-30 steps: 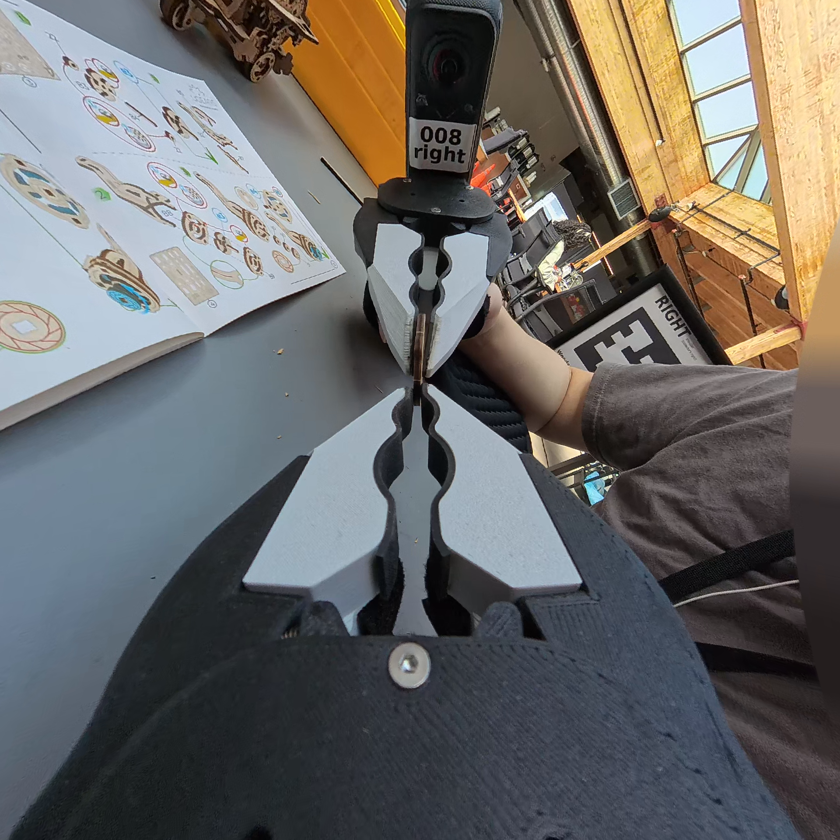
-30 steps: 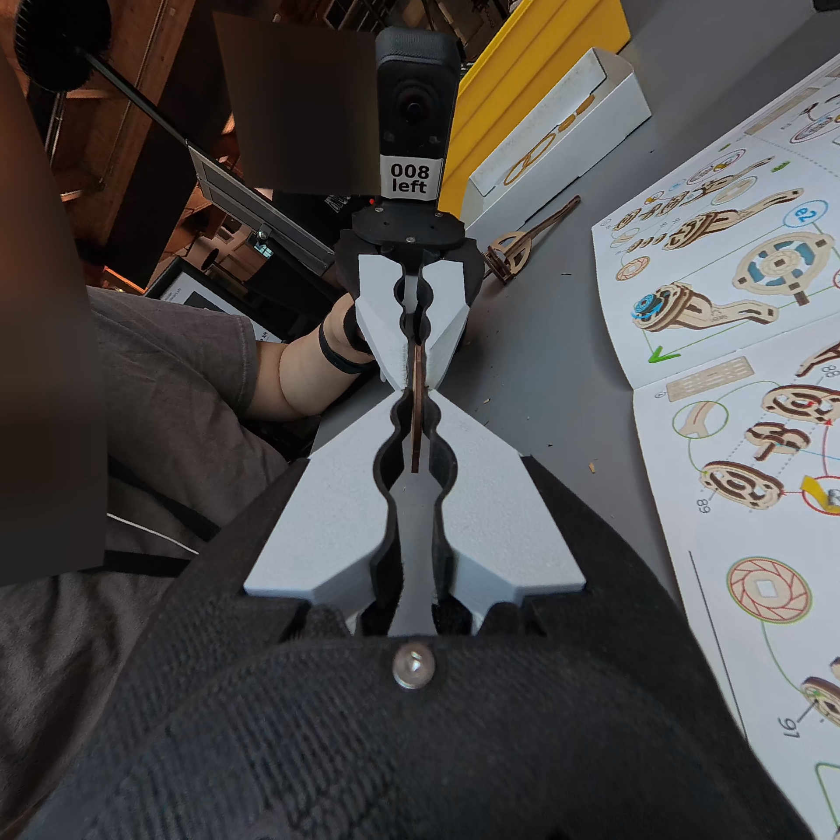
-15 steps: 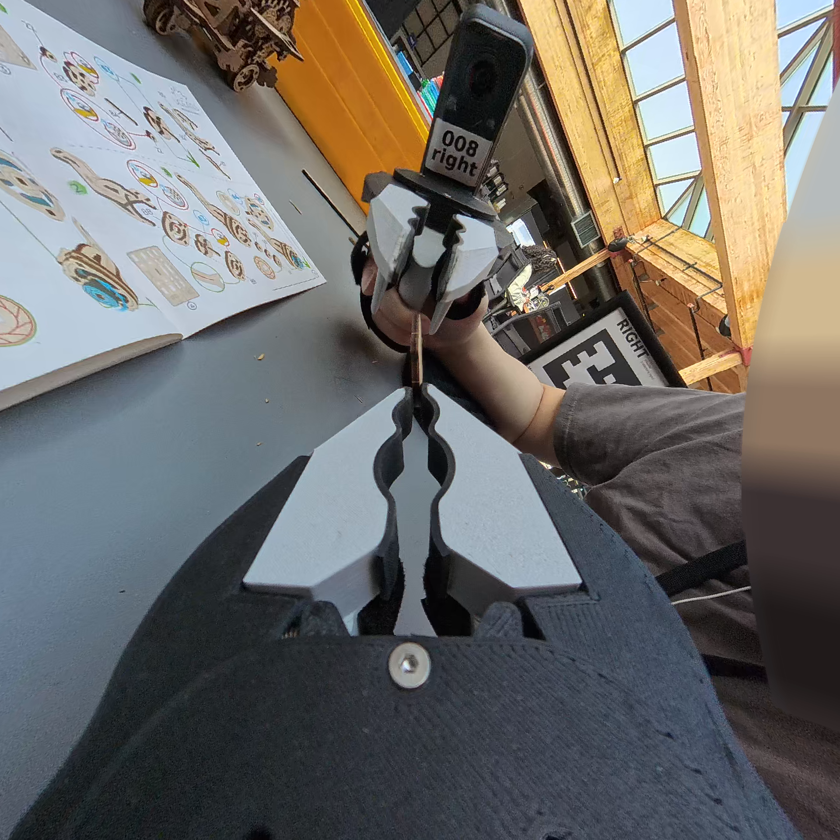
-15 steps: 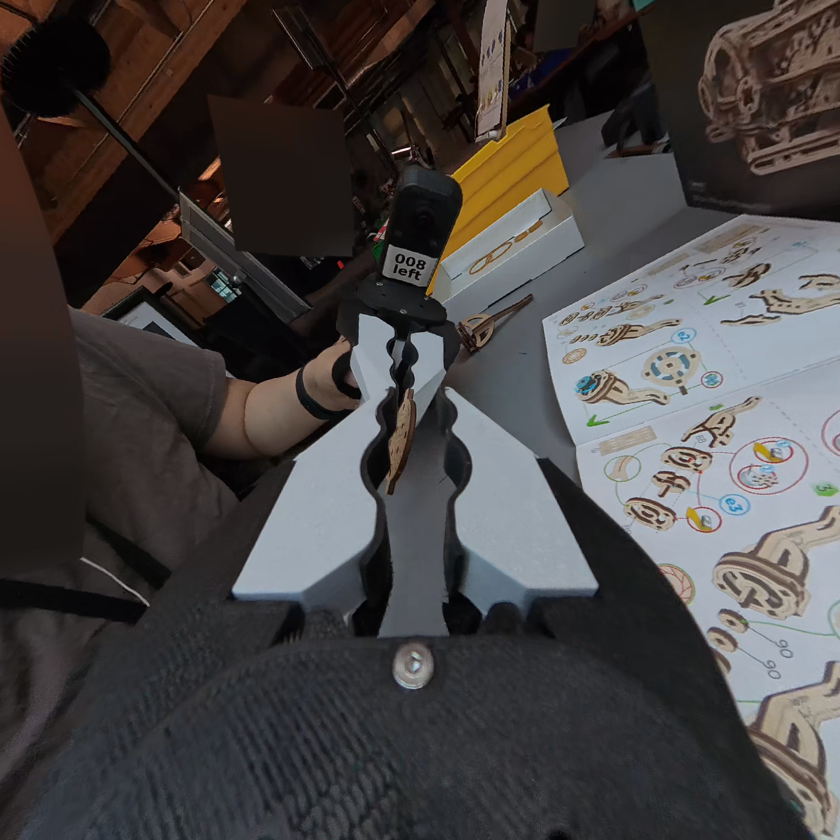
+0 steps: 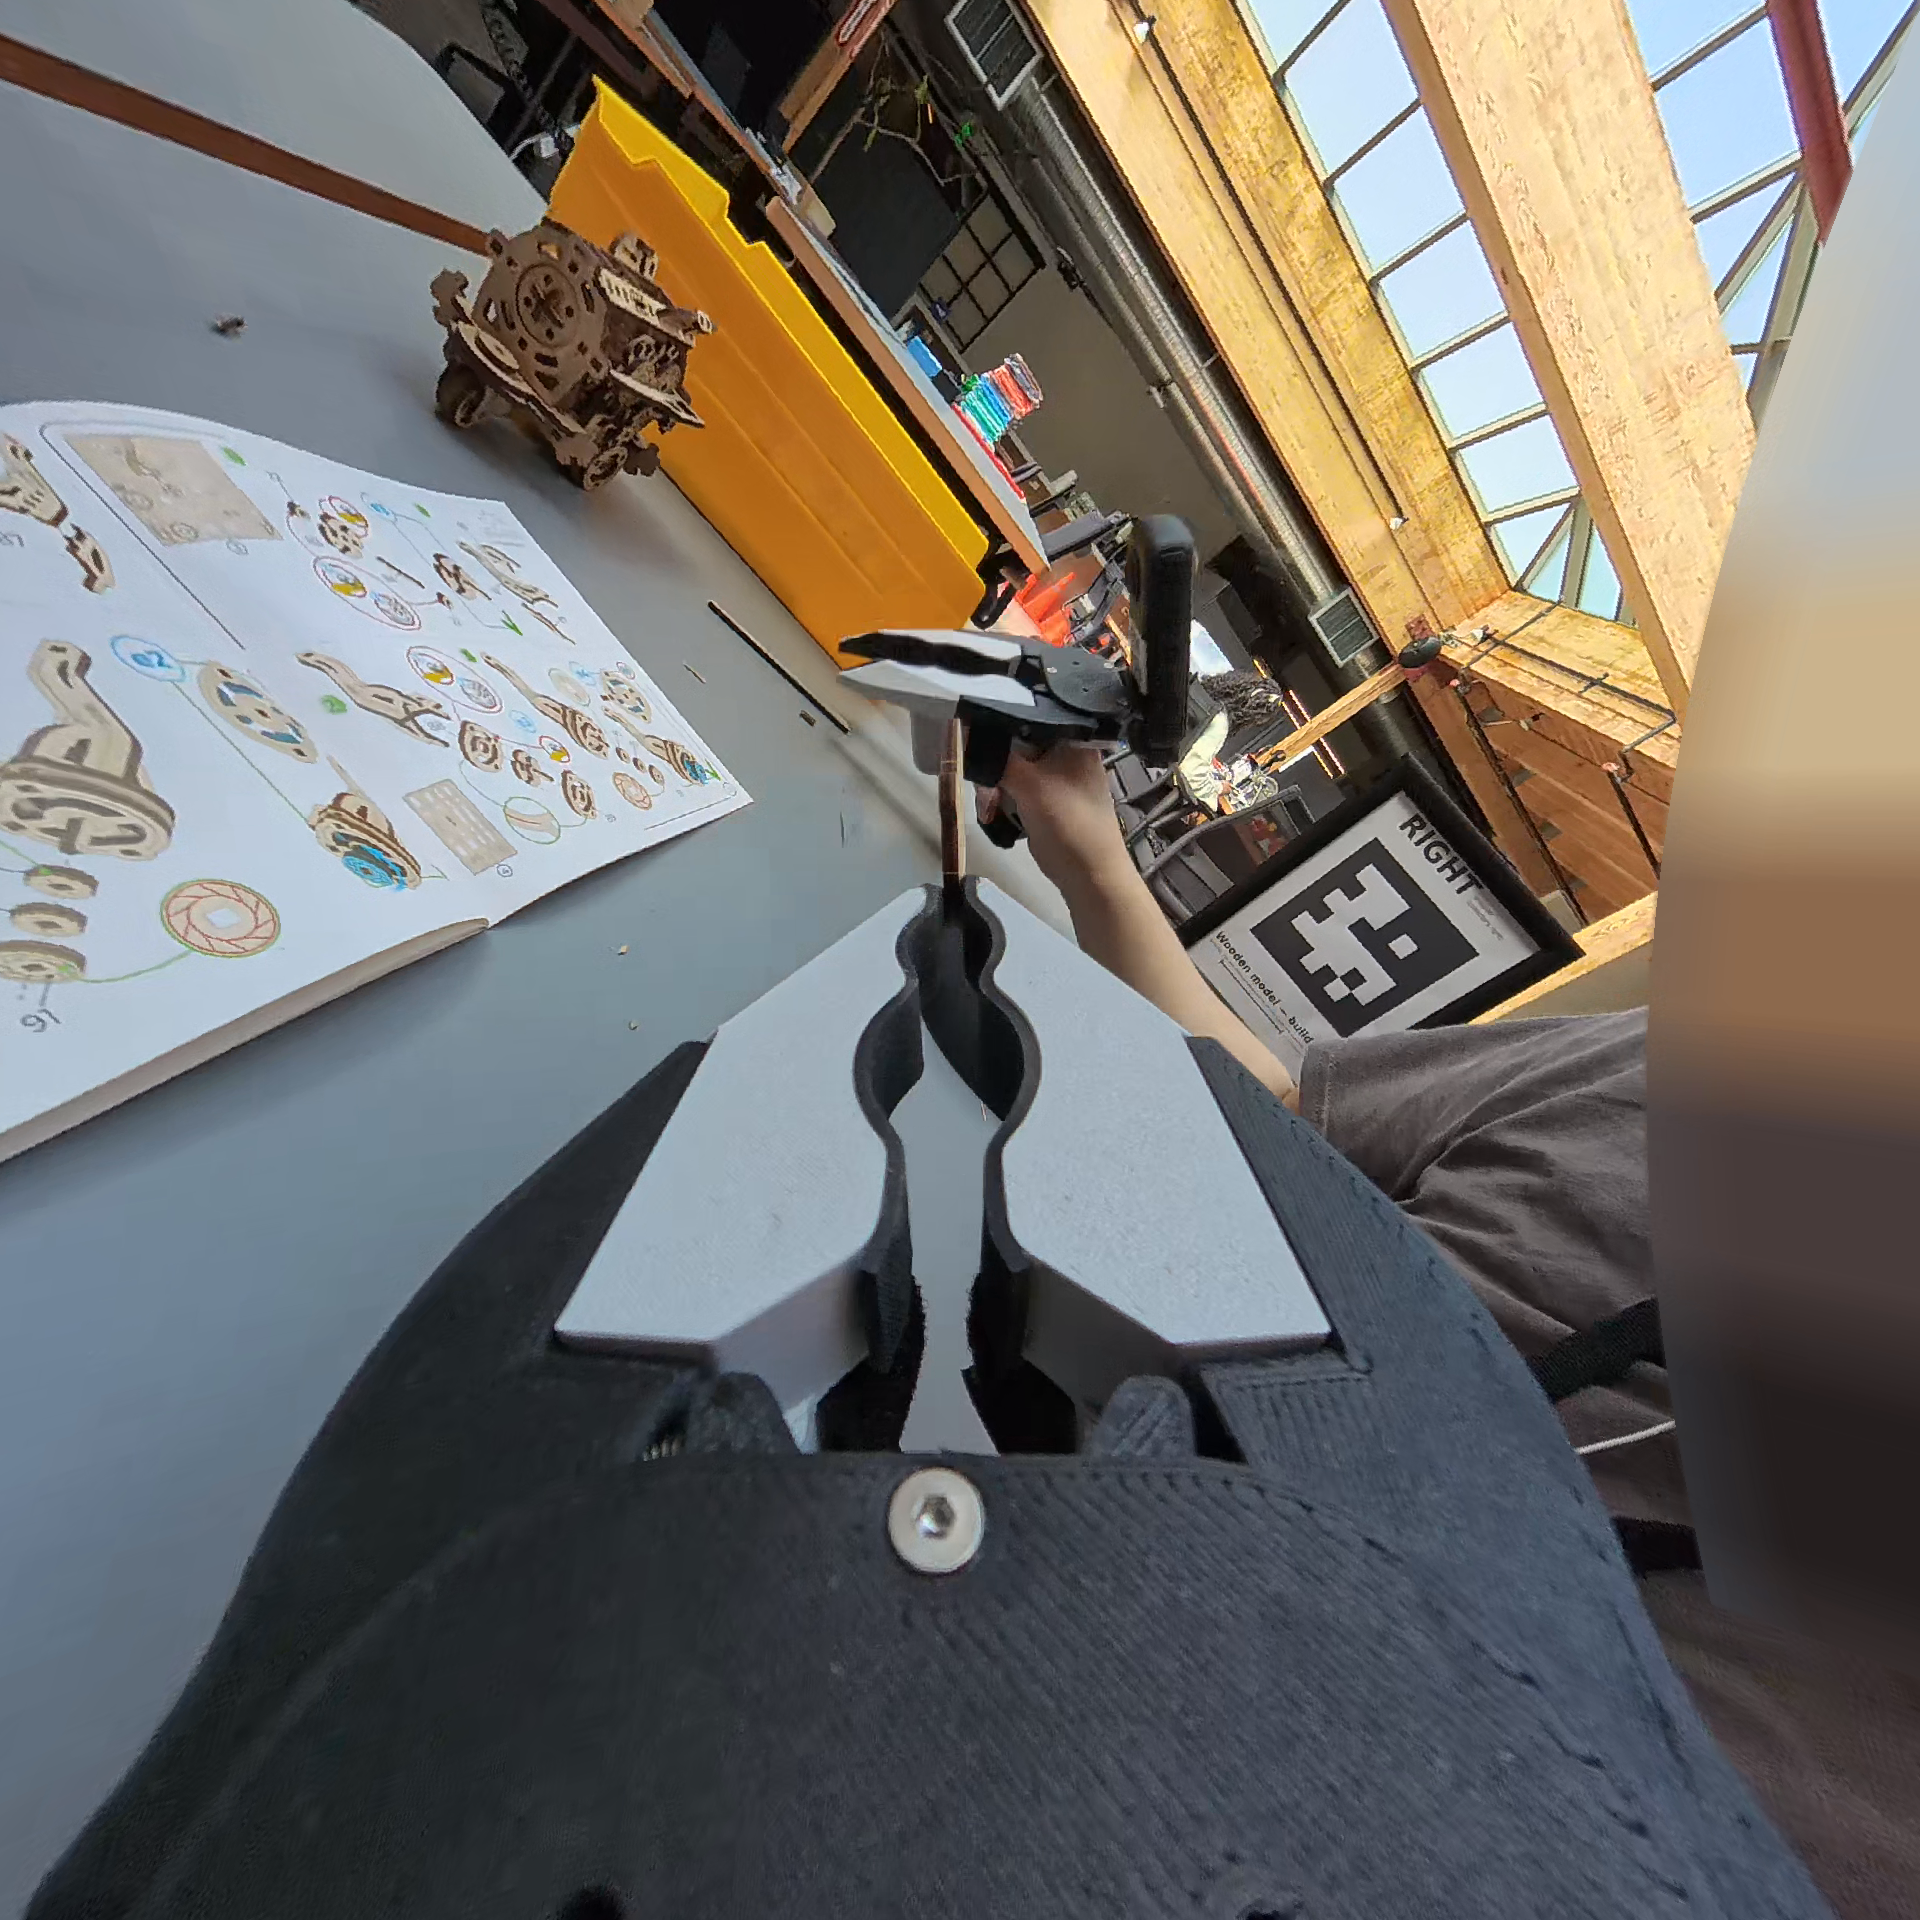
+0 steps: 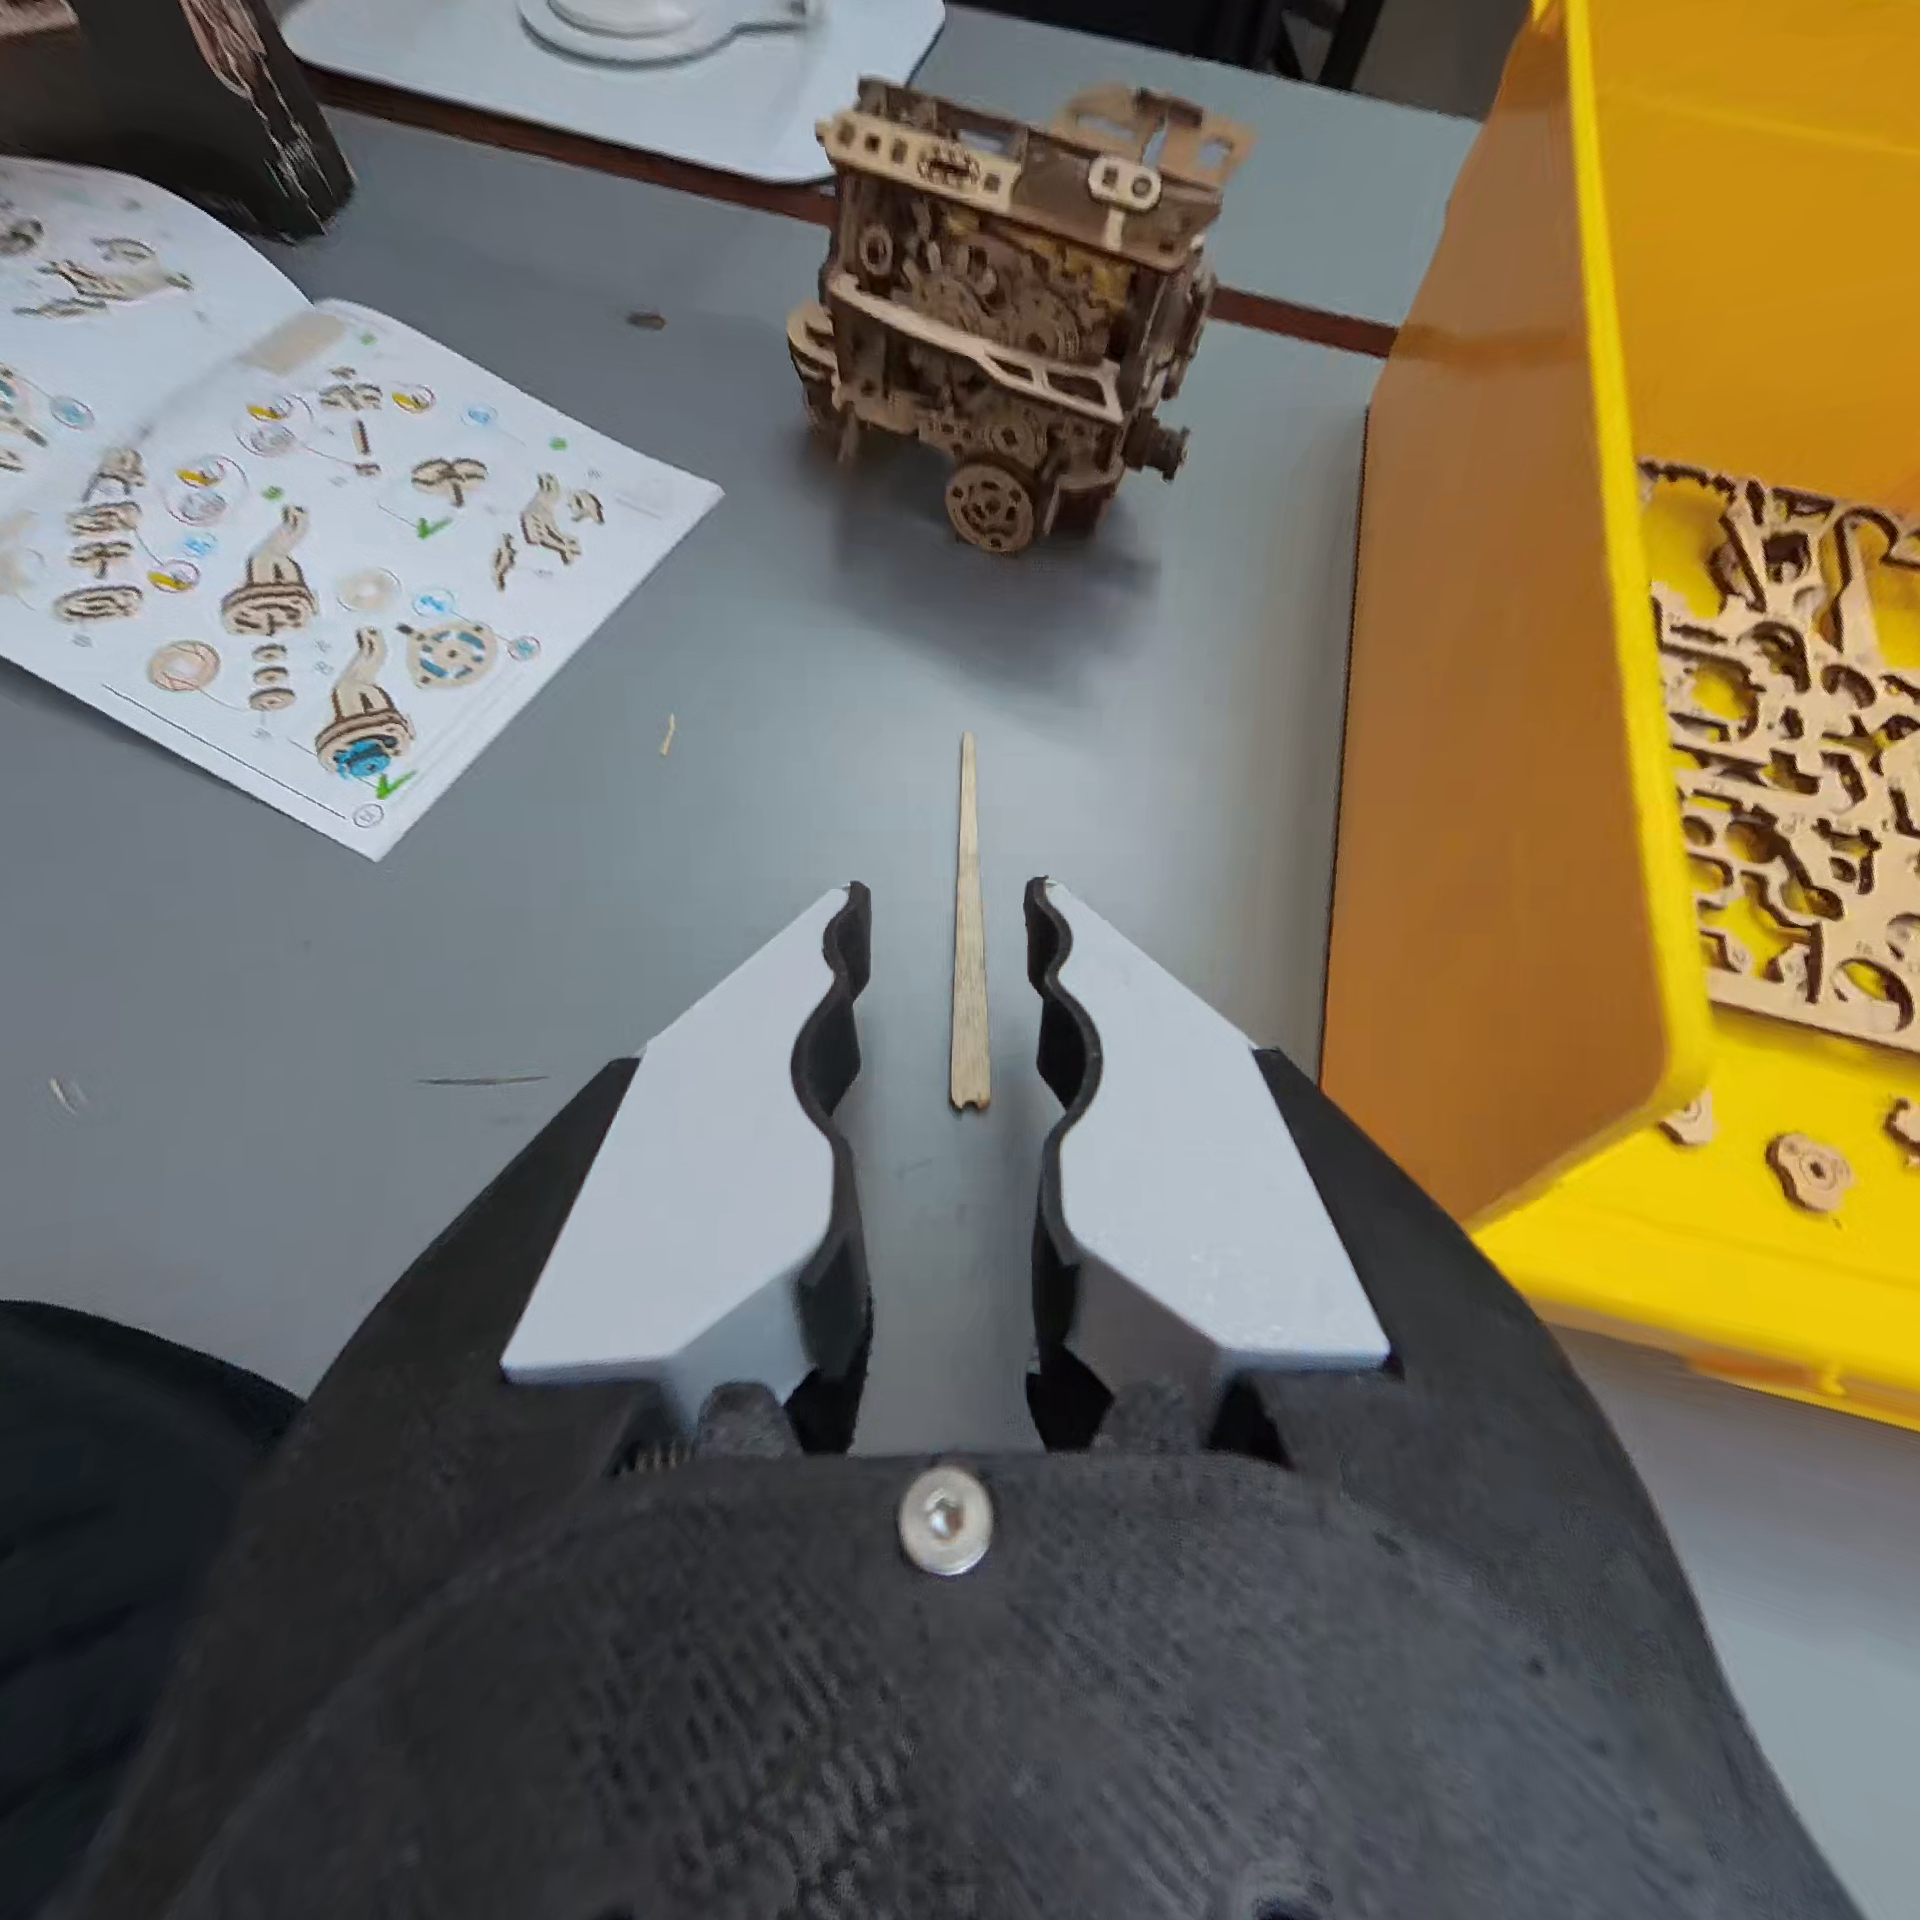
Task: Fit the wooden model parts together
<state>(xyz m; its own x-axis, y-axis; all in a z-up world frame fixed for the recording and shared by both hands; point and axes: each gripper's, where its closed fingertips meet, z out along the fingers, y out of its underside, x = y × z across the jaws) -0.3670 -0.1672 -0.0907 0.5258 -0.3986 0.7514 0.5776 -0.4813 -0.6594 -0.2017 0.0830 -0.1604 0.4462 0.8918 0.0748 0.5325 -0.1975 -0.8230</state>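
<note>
My left gripper [image 5: 950,896] is shut on a thin flat wooden part [image 5: 948,821], seen edge-on and sticking up past the fingertips. My right gripper [image 6: 947,891] is open and empty, low over the grey table [image 6: 520,1039]. A thin tapered wooden stick [image 6: 968,935] lies on the table between its fingers, touching neither. In the left wrist view the right gripper [image 5: 857,665] shows farther off, pointing left above the stick [image 5: 774,665]. The half-built wooden model [image 6: 1018,332] stands beyond the stick and also shows in the left wrist view [image 5: 566,343].
An open instruction booklet [image 6: 260,499] lies to the left, also in the left wrist view [image 5: 312,707]. A yellow bin [image 6: 1507,727] holding a punched wooden sheet [image 6: 1787,727] and loose small pieces [image 6: 1813,1174] stands close on the right. A person's arm [image 5: 1122,914] holds the right gripper. My right fingertips sit around 30 cm from my left ones.
My right gripper let go of the wooden part, opened, and swung away to the table over the stick. My left gripper still holds the part.
</note>
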